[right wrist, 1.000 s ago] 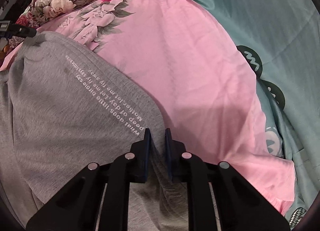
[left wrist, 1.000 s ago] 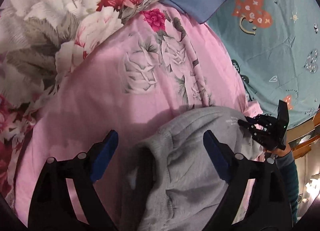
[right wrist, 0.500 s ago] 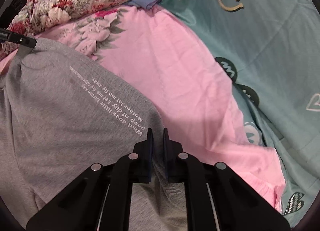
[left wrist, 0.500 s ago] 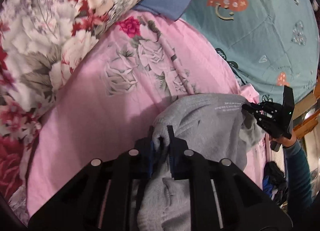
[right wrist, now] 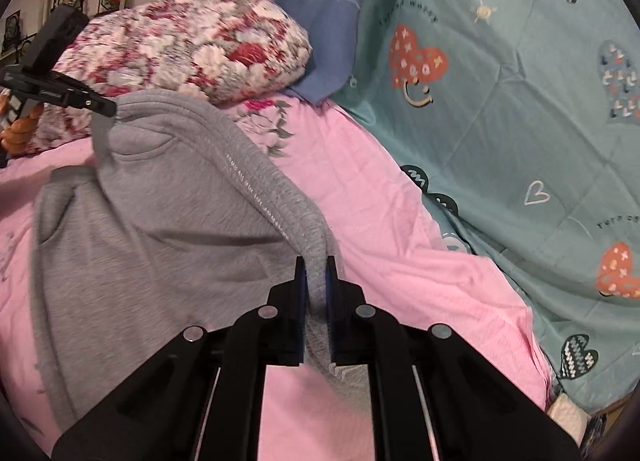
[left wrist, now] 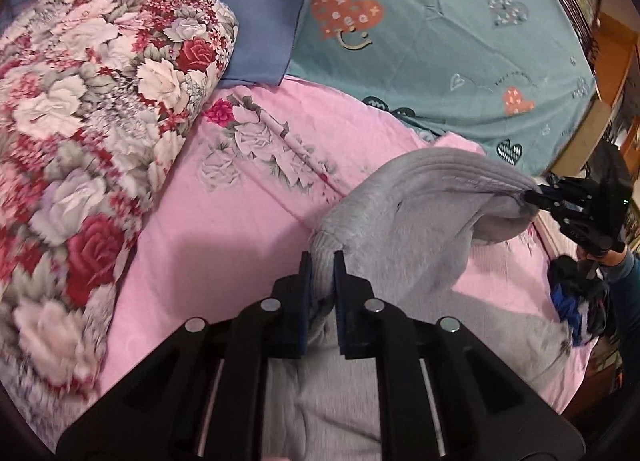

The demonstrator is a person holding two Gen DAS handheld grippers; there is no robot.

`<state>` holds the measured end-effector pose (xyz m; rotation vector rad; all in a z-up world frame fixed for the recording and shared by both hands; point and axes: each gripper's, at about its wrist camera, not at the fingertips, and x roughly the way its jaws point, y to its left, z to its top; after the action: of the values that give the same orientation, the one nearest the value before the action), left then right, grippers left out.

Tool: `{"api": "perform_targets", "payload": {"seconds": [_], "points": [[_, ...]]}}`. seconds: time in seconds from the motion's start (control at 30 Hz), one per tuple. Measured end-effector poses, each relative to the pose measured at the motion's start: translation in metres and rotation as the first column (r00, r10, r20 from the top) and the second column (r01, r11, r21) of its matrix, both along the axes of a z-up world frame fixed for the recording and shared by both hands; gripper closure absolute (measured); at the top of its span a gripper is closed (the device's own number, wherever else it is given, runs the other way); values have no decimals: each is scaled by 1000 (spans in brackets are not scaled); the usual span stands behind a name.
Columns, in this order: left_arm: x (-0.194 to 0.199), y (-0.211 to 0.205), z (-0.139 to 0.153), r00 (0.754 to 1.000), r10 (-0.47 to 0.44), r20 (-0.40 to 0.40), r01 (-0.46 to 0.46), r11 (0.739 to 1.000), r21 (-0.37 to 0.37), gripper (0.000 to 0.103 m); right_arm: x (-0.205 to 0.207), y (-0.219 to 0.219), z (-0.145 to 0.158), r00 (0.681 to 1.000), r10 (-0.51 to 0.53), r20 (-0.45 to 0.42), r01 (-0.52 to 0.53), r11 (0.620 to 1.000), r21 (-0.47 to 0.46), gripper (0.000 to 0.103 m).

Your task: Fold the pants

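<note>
Early stage: grey pants (right wrist: 168, 221) lifted by the waistband above the pink sheet (left wrist: 224, 245) mid-bed, left gripper (left wrist: 321, 261) and right gripper (right wrist: 316, 267) each clamped on one waistband end. No fold visible yet; all folding left.

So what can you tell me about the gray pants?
The gray pants look like soft sweatpants with a ribbed waistband and small white lettering near it. The left claw and right claw each pinch the waistband and hold it up, stretched between them, while the rest droops onto the pink sheet.
</note>
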<state>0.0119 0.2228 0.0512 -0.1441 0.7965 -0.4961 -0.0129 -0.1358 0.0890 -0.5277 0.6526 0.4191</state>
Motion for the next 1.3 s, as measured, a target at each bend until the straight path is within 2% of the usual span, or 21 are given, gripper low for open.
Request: {"api": "perform_targets", "payload": {"seconds": [0.13, 0.23, 0.37, 0.43, 0.5, 0.63, 0.73, 0.8, 0.87, 1.0, 1.1, 1.17, 1.23, 1.3], "points": [[-53, 8, -9, 999, -19, 27, 18, 999, 40, 93, -77, 14, -13, 997, 76, 17, -77, 997, 8, 95], [-85, 16, -28, 1000, -20, 16, 19, 997, 69, 93, -123, 23, -45, 991, 131, -42, -129, 991, 37, 95], [-104, 30, -53, 1000, 11, -22, -9, 997, 80, 92, -157, 36, -97, 982, 154, -109, -154, 988, 9, 95], [-109, 36, -60, 999, 26, -33, -23, 997, 75, 91, -161, 38, -120, 975, 148, -165, -145, 989, 27, 95], [-112, 41, -61, 998, 41, -43, -38, 997, 72, 91, -163, 41, -131, 974, 143, -178, -141, 990, 27, 95], [-121, 46, -54, 998, 53, -33, -49, 992, 118, 89, -169, 39, -119, 974, 147, -173, -131, 986, 100, 95], [-129, 48, -52, 996, 84, -34, -74, 972, 225, 89, -183, 40, -107, 972, 165, -169, -146, 982, 120, 95], [-134, 54, -52, 994, 99, -52, -82, 959, 270, 89, -189, 42, -112, 964, 175, -201, -155, 982, 110, 95], [-139, 63, -47, 990, 124, -62, -105, 961, 254, 89, -194, 45, -125, 955, 176, -240, -161, 984, 79, 95], [-136, 51, -15, 995, 99, 17, -100, 985, 140, 86, -199, 52, -134, 947, 185, -261, -181, 983, 43, 95], [-124, 18, -2, 997, 54, 55, -60, 992, 107, 55, -195, 53, -131, 935, 166, -312, -160, 986, 43, 86], [-121, -4, -7, 999, 3, 52, -9, 992, 124, 53, -199, 54, -123, 929, 179, -324, -172, 984, 51, 75], [-122, -21, -23, 999, -38, 26, 33, 985, 169, 53, -205, 51, -109, 931, 204, -303, -179, 978, 107, 66], [-122, -26, -41, 999, -36, -10, 38, 979, 198, 53, -205, 47, -98, 940, 203, -275, -159, 972, 172, 57]]}}
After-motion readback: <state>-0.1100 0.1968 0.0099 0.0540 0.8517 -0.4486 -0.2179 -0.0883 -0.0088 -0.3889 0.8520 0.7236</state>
